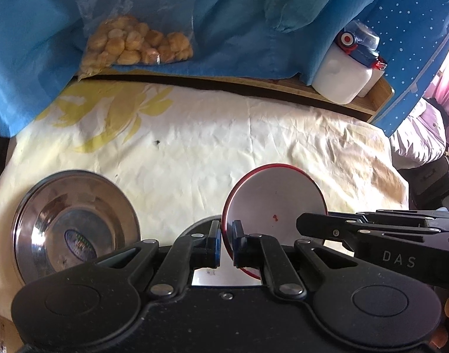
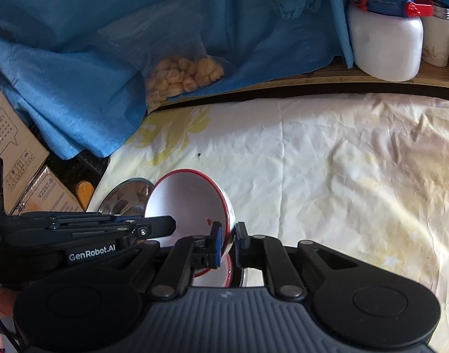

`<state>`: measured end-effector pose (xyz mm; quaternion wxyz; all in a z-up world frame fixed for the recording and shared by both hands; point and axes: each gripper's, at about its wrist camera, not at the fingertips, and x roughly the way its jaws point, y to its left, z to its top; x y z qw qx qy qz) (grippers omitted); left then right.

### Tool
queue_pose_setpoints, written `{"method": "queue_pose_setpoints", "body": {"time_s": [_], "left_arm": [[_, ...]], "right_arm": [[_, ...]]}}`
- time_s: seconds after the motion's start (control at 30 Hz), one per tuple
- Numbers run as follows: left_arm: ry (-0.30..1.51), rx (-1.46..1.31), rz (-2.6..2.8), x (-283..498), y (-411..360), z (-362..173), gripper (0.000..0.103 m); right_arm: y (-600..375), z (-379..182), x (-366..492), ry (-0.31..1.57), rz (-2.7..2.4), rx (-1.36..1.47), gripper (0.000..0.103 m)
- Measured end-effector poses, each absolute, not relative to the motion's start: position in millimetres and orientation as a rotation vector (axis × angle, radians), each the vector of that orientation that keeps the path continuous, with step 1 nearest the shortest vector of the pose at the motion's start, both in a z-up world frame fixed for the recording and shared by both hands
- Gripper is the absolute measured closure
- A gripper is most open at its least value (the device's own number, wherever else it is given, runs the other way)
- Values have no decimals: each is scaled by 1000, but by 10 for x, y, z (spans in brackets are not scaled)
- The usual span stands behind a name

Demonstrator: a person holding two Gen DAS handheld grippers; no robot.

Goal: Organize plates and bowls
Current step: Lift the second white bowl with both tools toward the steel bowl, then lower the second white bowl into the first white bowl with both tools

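Tilting on its side at six o'clock, the red-rimmed white bowl (image 1: 271,203) is pinched at its rim by both the left gripper (image 1: 226,242) and the right gripper (image 2: 228,242); a small red speck marks its inside. Beneath it, the right wrist view alone shows another red-rimmed dish (image 2: 215,276). A steel plate (image 1: 74,225) lies at eight o'clock on the bench (image 1: 224,141), draped in cream floral cloth. Beyond, a wooden shelf (image 1: 371,103) carries a bag of buns (image 1: 136,45) and a white jug (image 1: 345,67), against blue fabric (image 1: 239,14).
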<state>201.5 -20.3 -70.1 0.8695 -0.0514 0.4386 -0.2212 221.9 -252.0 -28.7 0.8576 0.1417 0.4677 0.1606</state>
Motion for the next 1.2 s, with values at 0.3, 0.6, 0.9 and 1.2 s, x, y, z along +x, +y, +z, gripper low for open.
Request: {"method": "queue_pose_setpoints", "body": {"time_s": [0.3, 0.6, 0.9, 1.2], "left_arm": [[953, -127, -439, 1884, -117, -832, 96], [998, -122, -413, 1875, -91, -971, 96], [1024, -112, -396, 1923, -91, -1053, 96], [1036, -84, -399, 1942, -145, -1061, 96]], "right_arm": [[-2440, -381, 2111, 1013, 366, 276, 93], [-2357, -526, 2098, 1063, 381, 268, 93], [-2273, -635, 2162, 1108, 385, 243, 93], [-2275, -646, 2211, 1132, 382, 230, 93]]}}
